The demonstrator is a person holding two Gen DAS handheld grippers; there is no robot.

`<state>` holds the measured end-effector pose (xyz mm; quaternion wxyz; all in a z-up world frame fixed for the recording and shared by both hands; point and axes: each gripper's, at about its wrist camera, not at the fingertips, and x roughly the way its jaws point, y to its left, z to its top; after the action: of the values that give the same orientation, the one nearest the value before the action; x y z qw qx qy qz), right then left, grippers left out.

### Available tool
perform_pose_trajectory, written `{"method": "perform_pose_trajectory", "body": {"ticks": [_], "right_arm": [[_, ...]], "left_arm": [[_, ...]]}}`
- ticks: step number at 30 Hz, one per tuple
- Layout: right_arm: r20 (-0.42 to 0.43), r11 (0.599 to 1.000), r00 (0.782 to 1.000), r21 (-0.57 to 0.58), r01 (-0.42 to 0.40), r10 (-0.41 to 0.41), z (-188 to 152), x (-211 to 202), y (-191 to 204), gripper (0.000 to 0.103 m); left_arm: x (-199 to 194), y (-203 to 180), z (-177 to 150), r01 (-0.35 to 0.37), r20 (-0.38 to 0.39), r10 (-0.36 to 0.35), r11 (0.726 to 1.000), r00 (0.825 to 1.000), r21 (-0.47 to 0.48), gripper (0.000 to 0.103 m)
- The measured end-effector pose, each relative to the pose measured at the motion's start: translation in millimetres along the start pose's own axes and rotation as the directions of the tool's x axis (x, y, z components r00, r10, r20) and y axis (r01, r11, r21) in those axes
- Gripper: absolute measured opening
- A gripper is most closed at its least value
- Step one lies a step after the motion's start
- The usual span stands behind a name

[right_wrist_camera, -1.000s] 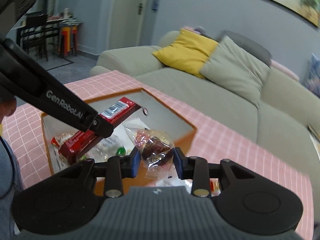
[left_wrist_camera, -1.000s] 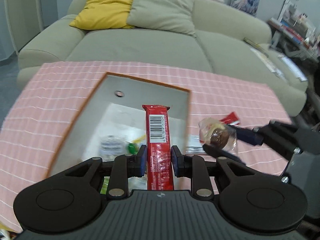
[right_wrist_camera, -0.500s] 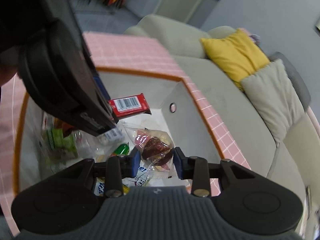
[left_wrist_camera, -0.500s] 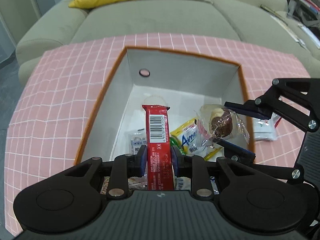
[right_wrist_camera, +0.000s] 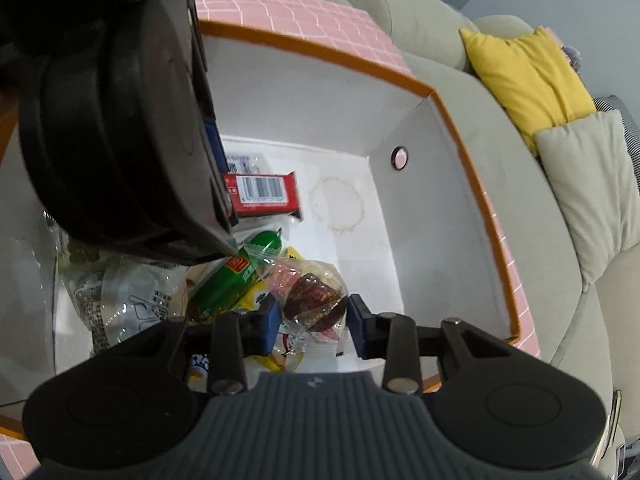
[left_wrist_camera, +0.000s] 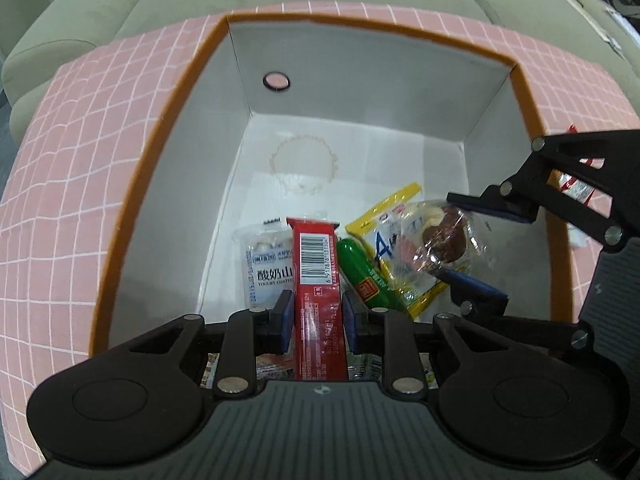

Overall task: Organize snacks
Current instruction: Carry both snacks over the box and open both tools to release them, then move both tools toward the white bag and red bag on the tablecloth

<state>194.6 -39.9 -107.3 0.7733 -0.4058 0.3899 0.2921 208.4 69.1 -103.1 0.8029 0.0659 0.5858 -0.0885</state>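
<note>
A: In the left wrist view the left tongs pinch the red barcode snack bar. A second ago they hung above the orange-rimmed box; now they are inside its mouth, the bar's end just over the yogurt-coated snack packet and green sausage stick.

B: So both snacks look ready to drop?

A: I judge so. This view also shows the right tongs gripping the clear-wrapped chocolate pastry over the yellow packet.

B: And the right wrist view?

A: The right tongs clamp that pastry low in the box. Only here do I see the clear printed bag in the near corner, and the yellow cushion on the sofa behind the pink checked worktop.
</note>
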Motion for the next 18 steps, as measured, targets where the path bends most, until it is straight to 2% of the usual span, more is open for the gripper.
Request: {"method": "perform_pose_trajectory", "body": {"ticks": [6,7,10,13,18], "right_arm": [[-0.008,0.999,1.0,0.029,-0.017,0.017,-6.2,-2.6,-3.9,0.034],[-0.011,0.999,1.0,0.037,-0.022,0.022,-7.1,-4.0,-5.2,0.035],[-0.012,0.998,1.0,0.054,-0.022,0.023,-11.5,-10.0,-9.6,0.054],[0.006,0.996,1.0,0.085,-0.012,0.011,-11.3,-23.3,-15.8,0.055],[0.053,0.986,0.999,0.169,-0.004,-0.005,-13.2,-52.1,-30.7,0.06]], "left_arm": [[0.3,-1.7,-2.1,-0.016,-0.01,0.016,1.0,1.0,0.017,0.028],[-1.8,-2.2,-2.6,-0.021,-0.008,0.021,1.0,1.0,0.021,0.032],[-10.8,-3.5,-3.8,-0.025,0.008,0.024,0.999,1.0,0.03,0.042],[-24.3,-2.5,-3.4,-0.033,0.031,0.033,0.999,0.999,0.021,0.052],[-56.1,-4.6,-7.9,-0.025,0.102,0.025,1.0,0.994,0.003,0.059]]}}
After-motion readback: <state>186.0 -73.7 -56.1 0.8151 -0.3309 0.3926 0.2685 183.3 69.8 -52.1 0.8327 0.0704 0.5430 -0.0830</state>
